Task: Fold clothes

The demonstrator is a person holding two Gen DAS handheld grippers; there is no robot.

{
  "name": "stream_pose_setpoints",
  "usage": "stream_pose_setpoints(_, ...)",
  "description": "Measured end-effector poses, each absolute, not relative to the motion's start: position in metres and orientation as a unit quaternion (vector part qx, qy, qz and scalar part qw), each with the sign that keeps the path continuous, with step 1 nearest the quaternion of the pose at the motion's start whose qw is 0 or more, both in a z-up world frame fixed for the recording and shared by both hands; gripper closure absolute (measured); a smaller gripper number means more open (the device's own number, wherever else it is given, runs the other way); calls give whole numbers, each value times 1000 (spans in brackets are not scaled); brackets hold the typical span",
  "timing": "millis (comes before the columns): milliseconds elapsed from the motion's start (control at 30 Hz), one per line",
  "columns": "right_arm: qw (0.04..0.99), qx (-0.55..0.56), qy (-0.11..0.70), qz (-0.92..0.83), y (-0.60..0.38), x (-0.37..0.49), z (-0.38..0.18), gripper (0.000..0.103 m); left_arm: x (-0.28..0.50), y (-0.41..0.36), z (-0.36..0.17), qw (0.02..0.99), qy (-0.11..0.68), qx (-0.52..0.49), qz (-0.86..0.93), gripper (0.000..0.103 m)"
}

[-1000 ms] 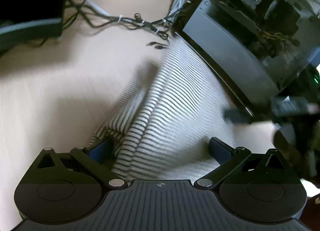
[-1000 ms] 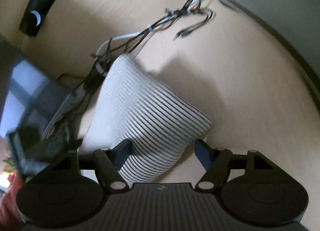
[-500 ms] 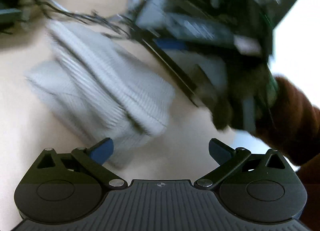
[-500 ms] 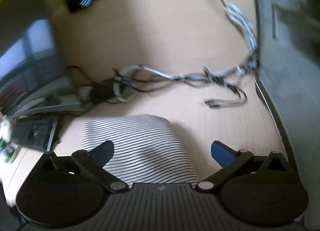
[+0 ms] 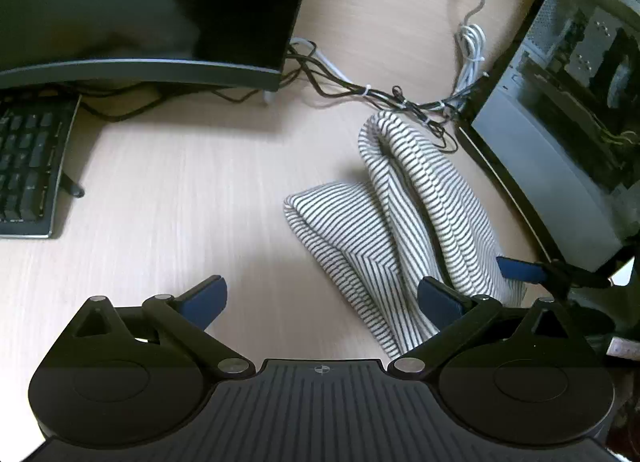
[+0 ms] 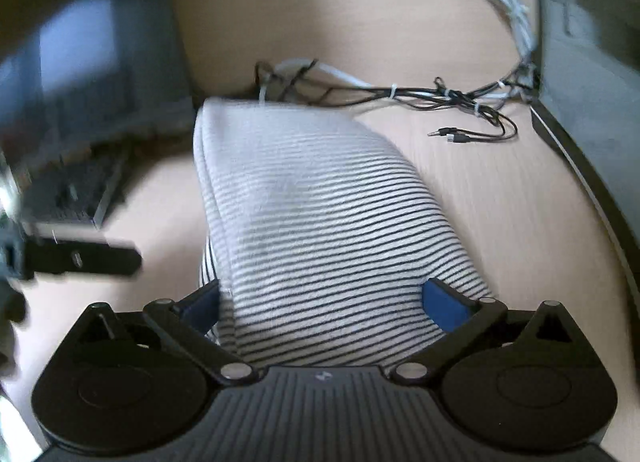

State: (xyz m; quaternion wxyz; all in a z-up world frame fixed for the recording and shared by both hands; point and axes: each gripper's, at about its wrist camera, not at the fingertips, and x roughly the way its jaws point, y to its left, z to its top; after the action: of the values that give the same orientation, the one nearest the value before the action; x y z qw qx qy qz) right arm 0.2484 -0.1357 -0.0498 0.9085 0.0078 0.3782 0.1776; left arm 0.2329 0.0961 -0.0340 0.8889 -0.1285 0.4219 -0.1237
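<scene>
A white garment with thin black stripes (image 5: pixel 380 222) lies folded in a thick bundle on the pale wooden desk (image 5: pixel 180 202). My left gripper (image 5: pixel 322 296) is open just off the bundle's near left side, over bare desk, and its right finger (image 5: pixel 438 298) overlaps the cloth's near edge. In the right wrist view the garment (image 6: pixel 320 222) fills the gap of my right gripper (image 6: pixel 324 298), which stands wide open with a finger on either side of the cloth. That gripper's blue finger (image 5: pixel 520 268) shows at the bundle's right edge.
A curved monitor (image 5: pixel 160 2) and a keyboard (image 5: pixel 28 170) stand at the left. A glass-sided computer case (image 5: pixel 560 122) walls off the right. Tied cables (image 5: pixel 400 98) run behind the garment, with loose plugs (image 6: pixel 452 136) on the desk.
My left gripper has pulled back and to the left, from over the garment to the bare desk beside it. My right gripper has swung back over the bundle. Both stayed open.
</scene>
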Motion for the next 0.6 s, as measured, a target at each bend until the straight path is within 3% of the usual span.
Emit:
stream_pose_setpoints(100, 910, -5, 374, 179, -135, 249, -44, 0, 231, 100, -36, 888, 422, -138, -119, 0)
stream_pose_setpoints(233, 935, -103, 279, 194, -123, 211, -23, 4, 230, 107, -40, 885, 424, -156, -113, 0)
stream_pose_setpoints(400, 920, -210, 257, 210, -81, 196, -46, 12, 232, 115, -43, 879, 427, -187, -102, 0)
stream_pose_setpoints(533, 928, -192, 245, 204, -88, 198, -41, 41, 228, 121, -42, 881, 426, -183, -97, 0)
stream_pose_setpoints(600, 938, -173, 230, 191, -100, 197, -27, 44, 228, 125, -44, 878, 429, -192, -94, 0)
